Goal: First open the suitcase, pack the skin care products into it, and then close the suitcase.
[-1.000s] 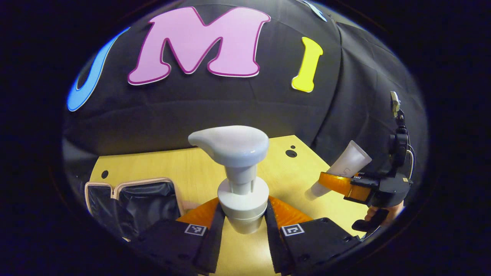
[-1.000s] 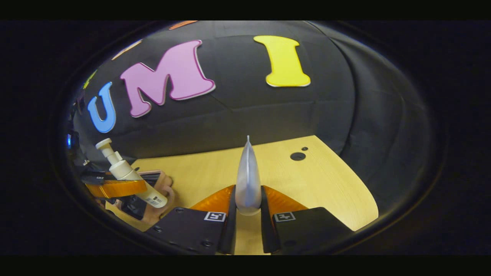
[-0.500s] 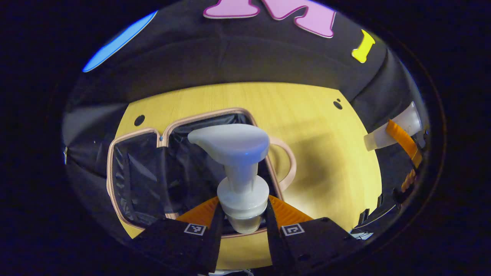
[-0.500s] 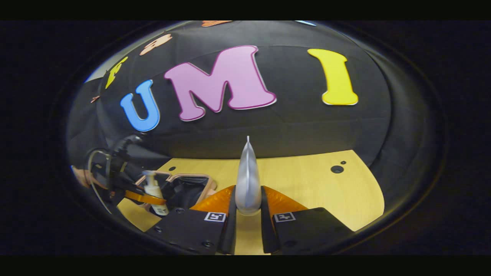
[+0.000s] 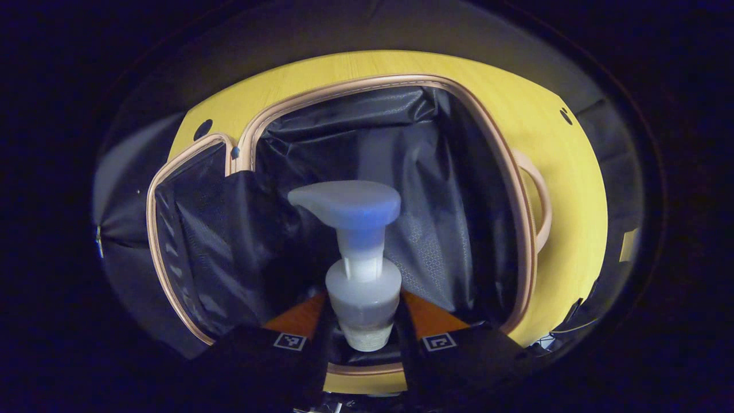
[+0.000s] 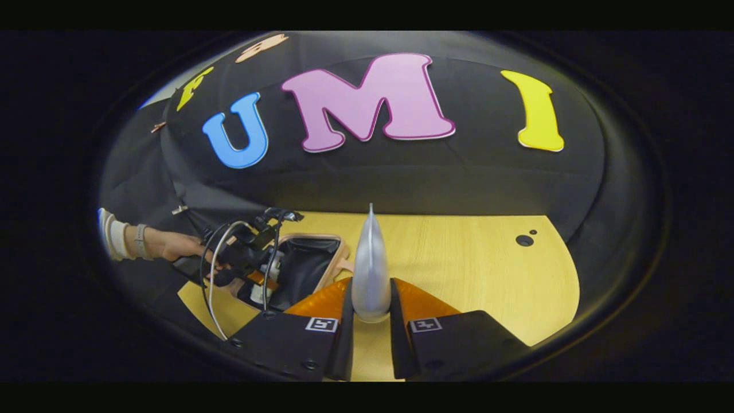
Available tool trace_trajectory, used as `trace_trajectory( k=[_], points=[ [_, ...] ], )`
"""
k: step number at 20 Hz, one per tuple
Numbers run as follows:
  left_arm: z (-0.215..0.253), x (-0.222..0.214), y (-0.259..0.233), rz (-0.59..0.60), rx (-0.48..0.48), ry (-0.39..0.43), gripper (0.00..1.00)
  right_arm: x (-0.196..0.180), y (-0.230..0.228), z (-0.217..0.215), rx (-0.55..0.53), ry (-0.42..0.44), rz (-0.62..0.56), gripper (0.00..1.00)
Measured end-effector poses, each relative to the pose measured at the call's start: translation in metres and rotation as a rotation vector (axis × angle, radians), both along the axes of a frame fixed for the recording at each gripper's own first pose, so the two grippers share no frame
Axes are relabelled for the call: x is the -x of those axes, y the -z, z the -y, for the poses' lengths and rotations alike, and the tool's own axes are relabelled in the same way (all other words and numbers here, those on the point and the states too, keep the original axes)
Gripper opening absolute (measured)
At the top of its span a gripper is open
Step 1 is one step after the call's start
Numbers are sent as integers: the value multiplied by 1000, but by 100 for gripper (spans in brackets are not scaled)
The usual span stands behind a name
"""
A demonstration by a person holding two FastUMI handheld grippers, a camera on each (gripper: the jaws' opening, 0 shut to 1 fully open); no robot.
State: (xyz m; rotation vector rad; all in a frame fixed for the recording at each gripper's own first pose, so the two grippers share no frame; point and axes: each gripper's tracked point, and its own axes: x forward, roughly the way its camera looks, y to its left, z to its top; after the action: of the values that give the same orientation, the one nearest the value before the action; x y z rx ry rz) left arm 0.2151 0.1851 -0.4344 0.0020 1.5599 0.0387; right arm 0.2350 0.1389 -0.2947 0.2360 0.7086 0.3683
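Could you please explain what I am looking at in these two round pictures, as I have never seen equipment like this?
There is no robot here: a person holds a two-finger gripper in each hand, and a fisheye camera rides on each one, looking forward along its fingers. In the left gripper view, the left gripper grips a white pump bottle over the open suitcase, whose dark lining faces up on the yellow wooden table. In the right gripper view, the right gripper pinches a pale frosted tube above the table; farther left you see the person's hand holding the left gripper at the suitcase.
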Motion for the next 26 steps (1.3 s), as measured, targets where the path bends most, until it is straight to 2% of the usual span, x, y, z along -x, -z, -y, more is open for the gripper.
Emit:
trace_trajectory(
  k=[1,2,4,6,7,9,10,13,14,15,16,17,18,19,20,21,22,23,25,26],
  points=[
    [0,2,0,9,7,-19,57,4,4,-6,11,-11,-15,22],
    [-1,4,0,17,17,-32,58,7,9,-15,13,-23,-29,22],
    [-3,3,-6,53,41,-48,69,11,18,-35,-1,-50,-68,22],
    [-5,-2,-22,145,61,-53,85,19,24,-63,-41,-89,-130,22],
    [-6,-4,-34,201,77,-59,86,21,25,-76,-57,-112,-153,39],
    [-10,-2,-60,302,125,-78,85,23,23,-110,-88,-167,-196,38],
    [-14,3,-73,346,147,-94,86,23,27,-126,-102,-190,-223,22],
    [-37,24,-108,447,194,-144,86,26,54,-185,-174,-248,-396,22],
    [-48,33,-115,467,199,-161,88,26,67,-204,-187,-252,-469,30],
    [-59,42,-121,483,200,-182,89,24,79,-218,-188,-246,-515,30],
    [-72,53,-125,492,197,-203,89,20,92,-227,-166,-243,-570,34],
    [-86,64,-128,499,190,-229,89,20,106,-234,-135,-236,-623,30],
    [-100,75,-130,499,184,-254,82,20,125,-241,-102,-223,-670,31],
    [-116,86,-129,499,172,-283,89,21,141,-244,-58,-190,-718,30],
    [-130,95,-128,497,163,-311,89,22,154,-245,-28,-161,-762,30],
    [-142,104,-126,497,156,-342,89,16,156,-248,-28,-111,-774,31],
    [-154,110,-125,496,154,-373,89,11,162,-246,-12,-75,-779,24],
    [-165,117,-122,493,152,-403,89,7,165,-243,4,-44,-777,32],
    [-188,126,-115,484,139,-451,89,6,168,-236,32,-15,-776,39],
    [-198,129,-110,481,133,-468,89,7,166,-235,35,-11,-773,30]
  ],
)
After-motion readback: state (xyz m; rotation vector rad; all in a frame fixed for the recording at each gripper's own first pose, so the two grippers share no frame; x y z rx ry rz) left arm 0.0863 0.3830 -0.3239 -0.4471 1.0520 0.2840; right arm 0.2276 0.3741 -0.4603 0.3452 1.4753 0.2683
